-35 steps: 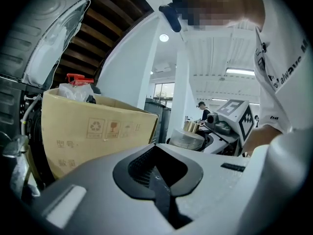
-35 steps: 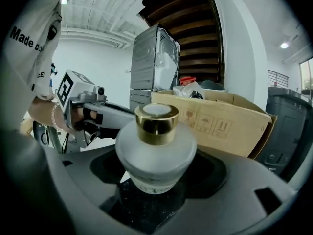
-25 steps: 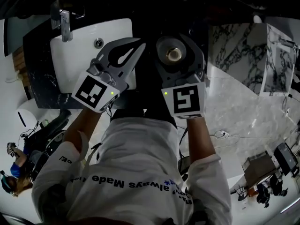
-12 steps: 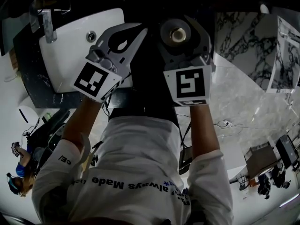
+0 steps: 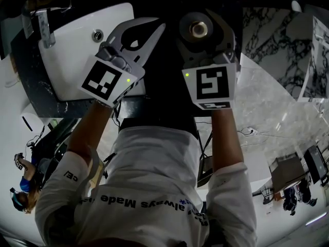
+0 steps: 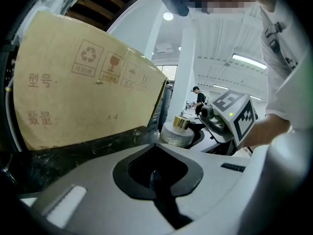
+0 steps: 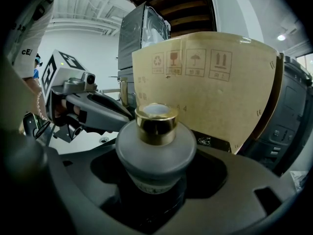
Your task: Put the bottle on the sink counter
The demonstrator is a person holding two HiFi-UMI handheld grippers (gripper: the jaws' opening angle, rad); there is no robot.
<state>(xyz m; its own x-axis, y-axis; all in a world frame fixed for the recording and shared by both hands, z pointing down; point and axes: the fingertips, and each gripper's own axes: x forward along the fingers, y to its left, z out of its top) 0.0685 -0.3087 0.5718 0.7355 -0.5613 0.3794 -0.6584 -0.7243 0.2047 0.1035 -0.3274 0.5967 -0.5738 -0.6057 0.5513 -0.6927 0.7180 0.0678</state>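
Frosted grey glass under a gold cap: the bottle (image 7: 155, 148) stands upright between the 2 jaws of the right gripper (image 5: 203, 19), which are clamped on its lower body. Its long axis is vertical, with the cap pointing up at the head camera. It hangs in the air, not yet set down.

The left gripper (image 5: 156, 31) is just beside it on the sink side. Its jaws are pressed together at the tips with nothing between them, so it has no part in the carry.

What matters for the next move is what lies under the bottle. From above, the bottle hangs over the dark counter (image 5: 38, 94) to the right of the white sink (image 5: 72, 55), with the tap (image 5: 43, 24) well off at the far left. The basin's right edge passes beneath the left gripper, not the right one. A straight descent therefore looks likely to land on counter, not in the basin, though how high the bottle hangs can't be told.

A cardboard box (image 7: 220, 92) stands just behind the bottle, so there is little room to push forward.
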